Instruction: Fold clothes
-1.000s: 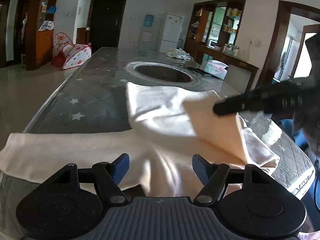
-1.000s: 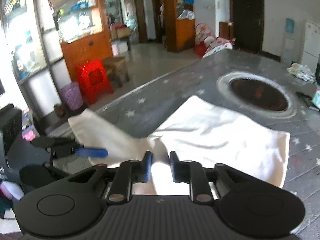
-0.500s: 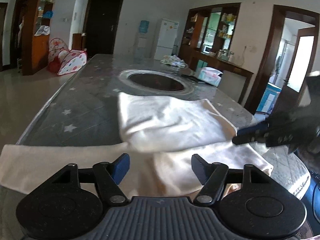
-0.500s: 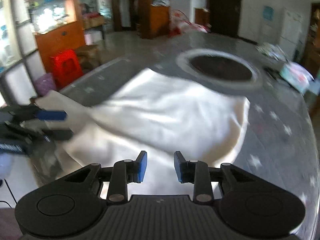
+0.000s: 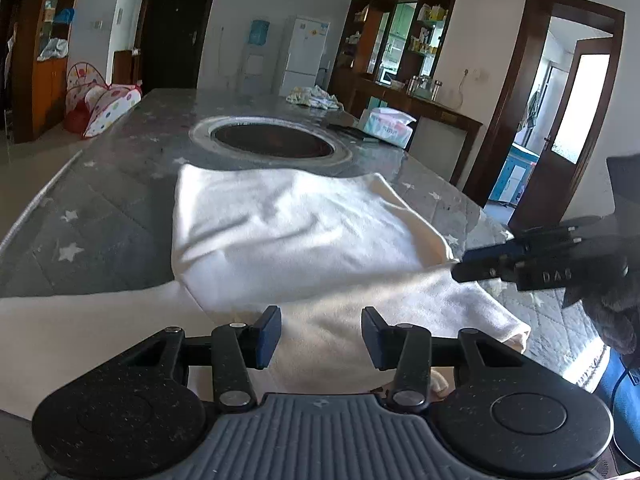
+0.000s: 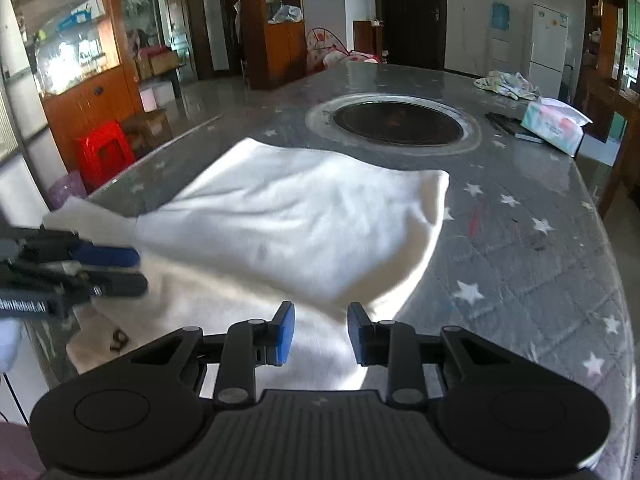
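A cream garment (image 5: 304,232) lies on the grey star-patterned table (image 5: 104,208), on the near side of the round dark opening (image 5: 272,142) set into the tabletop. Its upper layer is folded over, with the far edge just short of the opening's rim; a lower layer spreads toward the near table edge, away from the opening.

The left gripper (image 5: 319,336) hangs over the near part of the garment with its blue-padded fingers (image 5: 267,336) spread wide; nothing lies between them, and whether they touch the cloth cannot be told.

The right gripper (image 6: 320,334) is likewise parted, somewhat less widely, above the garment's near fold, with nothing clamped. From the left camera it (image 5: 492,264) shows at the garment's right corner, tips just beside the cloth edge; contact is unclear. From the right camera the left gripper (image 6: 116,270) appears blurred at the garment's left side.

Beyond the opening sit a tissue pack (image 6: 554,124) and a crumpled cloth (image 6: 506,82).
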